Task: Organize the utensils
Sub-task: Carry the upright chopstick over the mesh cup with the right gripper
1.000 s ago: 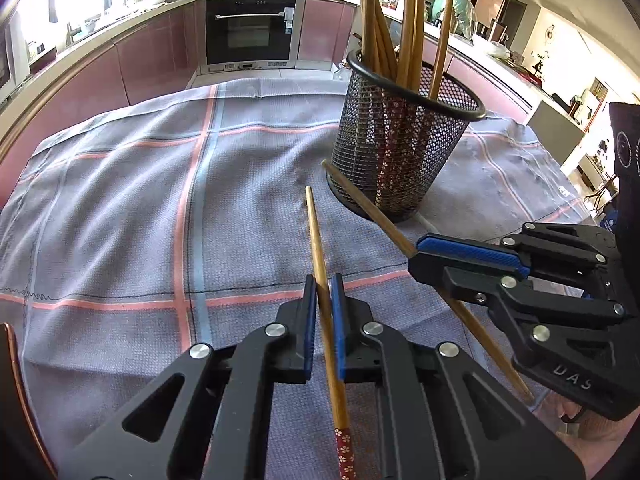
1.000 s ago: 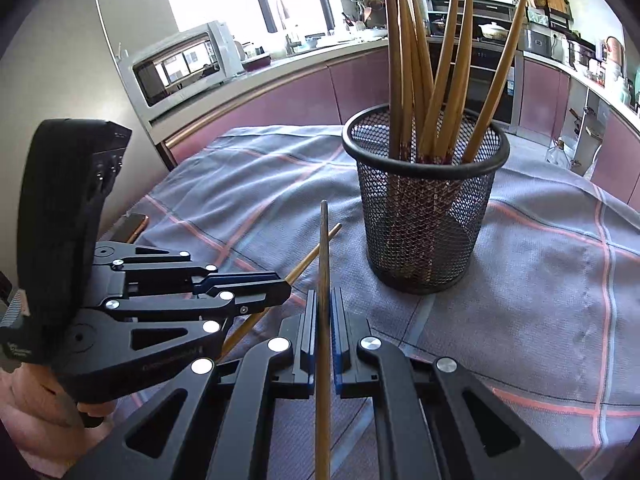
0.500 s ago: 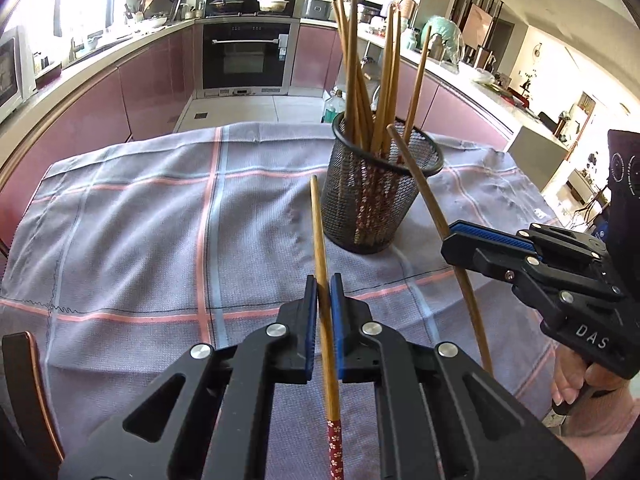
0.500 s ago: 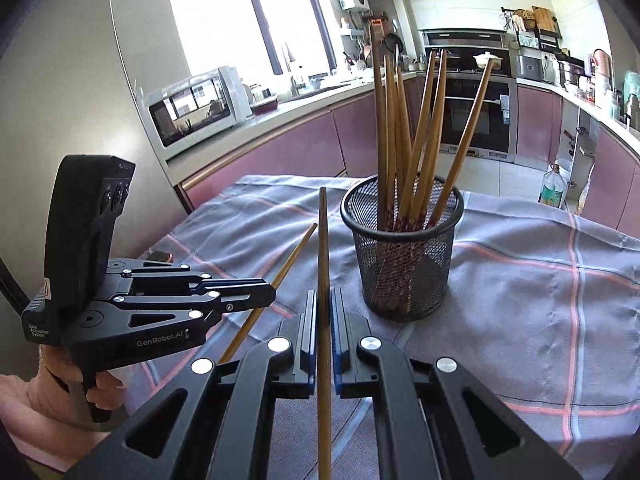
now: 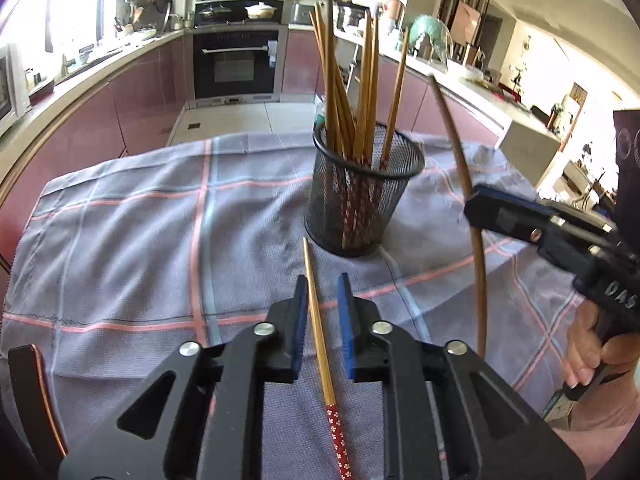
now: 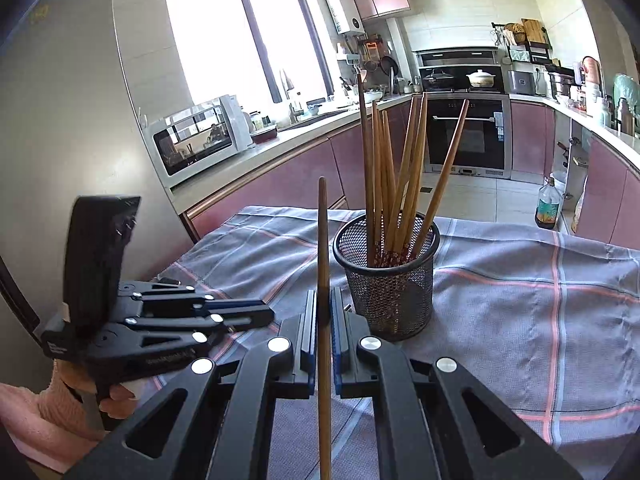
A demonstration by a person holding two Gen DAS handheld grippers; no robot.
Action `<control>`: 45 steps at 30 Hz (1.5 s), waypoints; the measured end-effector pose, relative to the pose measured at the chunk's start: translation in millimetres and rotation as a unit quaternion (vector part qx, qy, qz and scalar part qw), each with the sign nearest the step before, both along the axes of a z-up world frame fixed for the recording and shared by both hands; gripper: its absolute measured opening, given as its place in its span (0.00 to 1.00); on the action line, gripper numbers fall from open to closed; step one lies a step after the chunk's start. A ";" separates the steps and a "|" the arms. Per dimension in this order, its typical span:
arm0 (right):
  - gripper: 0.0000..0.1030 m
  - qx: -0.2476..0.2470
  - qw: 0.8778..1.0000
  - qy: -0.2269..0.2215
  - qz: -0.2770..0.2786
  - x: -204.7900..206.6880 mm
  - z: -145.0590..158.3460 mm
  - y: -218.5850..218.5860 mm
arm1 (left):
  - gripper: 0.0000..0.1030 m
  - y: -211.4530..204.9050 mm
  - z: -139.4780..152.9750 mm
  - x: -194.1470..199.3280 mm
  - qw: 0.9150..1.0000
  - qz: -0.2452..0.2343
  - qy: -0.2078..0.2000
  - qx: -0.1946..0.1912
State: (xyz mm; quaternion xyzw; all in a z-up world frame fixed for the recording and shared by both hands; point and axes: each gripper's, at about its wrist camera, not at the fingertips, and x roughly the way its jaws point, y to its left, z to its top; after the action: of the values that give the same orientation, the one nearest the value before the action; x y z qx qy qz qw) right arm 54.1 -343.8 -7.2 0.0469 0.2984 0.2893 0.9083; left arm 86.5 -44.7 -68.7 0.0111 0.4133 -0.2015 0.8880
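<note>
Left wrist view: the plaid cloth (image 5: 140, 240) covers your counter. Your left gripper (image 5: 323, 320) has just been opening, jaws slightly spread around a chopstick (image 5: 318, 328); the mesh holder (image 5: 362, 204) stands just ahead.

Right wrist view: your right gripper (image 6: 324, 332) pinches a second chopstick (image 6: 323, 248) upright, holder ahead to its right.

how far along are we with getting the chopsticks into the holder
Mostly done: several chopsticks stand in the mesh holder. In hand: the right gripper clamps one chopstick. The left gripper has just been opening around another. Left: dropping both in.
</note>
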 end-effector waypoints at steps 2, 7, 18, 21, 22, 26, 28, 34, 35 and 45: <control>0.05 0.001 1.000 0.002 0.000 0.8 -0.7 0.5 | 0.17 -5.4 -11.6 5.3 1.000 -0.001 0.013 0.014; 0.05 0.002 1.000 0.002 0.000 1.4 -0.6 -1.3 | 0.18 -16.3 -36.9 18.3 0.998 0.003 0.039 0.044; 0.05 0.002 1.000 -0.001 0.000 2.5 -0.1 -2.3 | 0.07 -25.3 -50.8 24.2 0.997 0.017 0.041 0.062; 0.05 0.003 1.000 -0.003 -0.001 1.9 1.3 -1.9 | 0.07 -24.5 -48.4 22.9 0.997 0.019 0.041 0.056; 0.05 0.003 1.000 -0.004 -0.002 1.6 1.7 -2.2 | 0.07 -22.8 -46.6 22.0 0.998 0.019 0.041 0.054; 0.05 0.005 1.000 -0.009 -0.005 2.1 4.8 -3.2 | 0.07 -20.0 -37.3 19.8 0.998 0.020 0.033 0.042; 0.05 0.008 1.000 -0.012 -0.007 1.7 6.4 -4.1 | 0.07 -17.8 -30.3 16.4 0.999 0.020 0.027 0.036; 0.05 0.014 1.000 -0.024 -0.013 -1.2 13.5 -7.8 | 0.07 -7.7 -9.1 5.8 1.000 0.016 0.010 0.009; 0.05 0.015 0.999 -0.026 -0.013 -1.2 15.2 -8.9 | 0.07 -5.8 -5.6 4.1 1.000 0.016 0.007 0.005; 0.05 0.024 0.998 -0.048 -0.014 -3.1 29.4 -14.5 | 0.07 9.5 35.5 -12.7 0.999 0.015 -0.032 -0.035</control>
State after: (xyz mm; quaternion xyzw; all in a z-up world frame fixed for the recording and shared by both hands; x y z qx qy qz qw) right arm 51.0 -358.3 22.1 0.0589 0.2470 0.2857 0.9241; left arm 73.8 -35.1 -33.1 -0.0201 0.3769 -0.2021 0.9037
